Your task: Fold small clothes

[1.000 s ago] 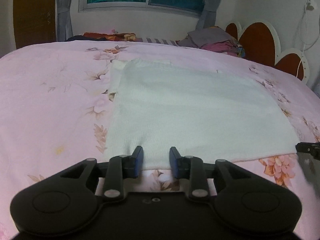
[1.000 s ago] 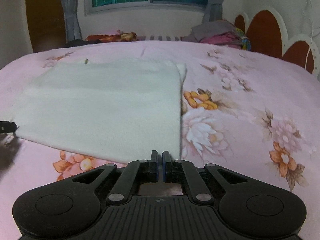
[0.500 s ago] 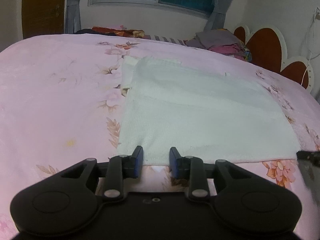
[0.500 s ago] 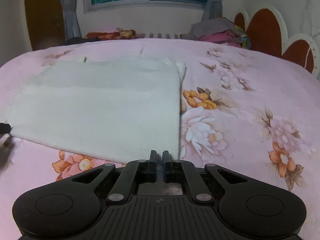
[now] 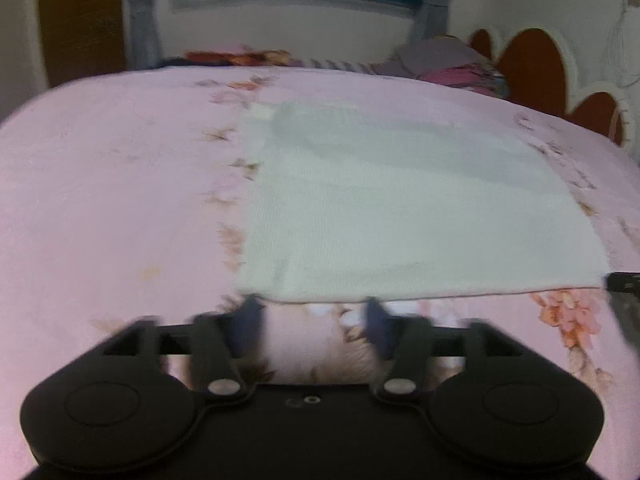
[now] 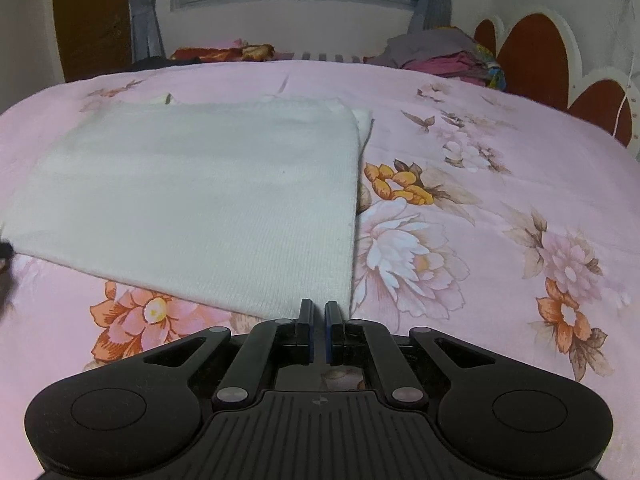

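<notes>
Pale knit, off-white and ribbed: that's the garment (image 6: 200, 200) lying flat on the pink floral bedspread (image 6: 500, 160), already squared into a tidy rectangle with a bit of an under-layer poking out at its far right corner. So the person looks to be mid-fold, probably lining up the next fold from the near edge. The left gripper (image 5: 314, 320) sits just shy of the near left corner of the cloth, and its jaws have just been opening; they stand wide apart now with nothing between them but bedspread, the hem lying right at the fingertips. That view is smeared with motion blur, so exactly how close the tips are to the hem is hard to call. The right gripper (image 6: 319, 314) is over at the near right corner, jaws pinched together with only a sliver of a gap; the hem meets the tips, but whether any fabric is actually caught in there, can't tell from this angle. Next move, as a guess: the left one needs to nudge forward so one finger slides under the hem and the other lands on top, then close, and the right needs a real grip on its corner too. After that both corners can go up and over toward the far edge together, kept even so the knit doesn't skew.
</notes>
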Tool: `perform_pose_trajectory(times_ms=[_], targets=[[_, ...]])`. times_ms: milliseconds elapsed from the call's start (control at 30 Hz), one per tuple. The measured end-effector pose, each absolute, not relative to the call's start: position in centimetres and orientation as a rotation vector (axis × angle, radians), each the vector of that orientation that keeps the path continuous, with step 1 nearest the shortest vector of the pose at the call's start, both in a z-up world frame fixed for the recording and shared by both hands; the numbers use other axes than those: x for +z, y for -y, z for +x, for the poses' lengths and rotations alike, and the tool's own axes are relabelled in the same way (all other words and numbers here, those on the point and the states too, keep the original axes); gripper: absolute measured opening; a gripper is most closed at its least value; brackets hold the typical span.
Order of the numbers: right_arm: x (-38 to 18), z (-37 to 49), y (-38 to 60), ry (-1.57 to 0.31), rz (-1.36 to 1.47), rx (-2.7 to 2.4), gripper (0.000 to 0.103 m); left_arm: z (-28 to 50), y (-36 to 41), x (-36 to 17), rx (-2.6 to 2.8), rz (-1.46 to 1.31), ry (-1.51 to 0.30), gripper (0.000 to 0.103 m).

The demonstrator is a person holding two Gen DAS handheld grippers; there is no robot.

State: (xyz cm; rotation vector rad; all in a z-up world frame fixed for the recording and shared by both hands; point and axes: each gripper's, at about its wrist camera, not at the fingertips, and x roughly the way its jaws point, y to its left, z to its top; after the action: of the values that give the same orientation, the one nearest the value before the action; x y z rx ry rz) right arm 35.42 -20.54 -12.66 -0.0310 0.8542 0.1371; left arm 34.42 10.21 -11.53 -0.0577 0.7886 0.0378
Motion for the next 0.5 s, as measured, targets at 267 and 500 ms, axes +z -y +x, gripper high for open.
perform_pose_trajectory(times_ms=[267,500], targets=[[-10.1,31.6,20.8,-0.826,0.024,0.177,0.003,30.0,-12.7,-11.5,0.012,-0.460,-0.728,0.051],[-9.6,31.1,19.0,-0.818,0.051,0.248,0.003,31.1,-15.3,-14.4,0.041,-0.841,-0.677,0.050]])
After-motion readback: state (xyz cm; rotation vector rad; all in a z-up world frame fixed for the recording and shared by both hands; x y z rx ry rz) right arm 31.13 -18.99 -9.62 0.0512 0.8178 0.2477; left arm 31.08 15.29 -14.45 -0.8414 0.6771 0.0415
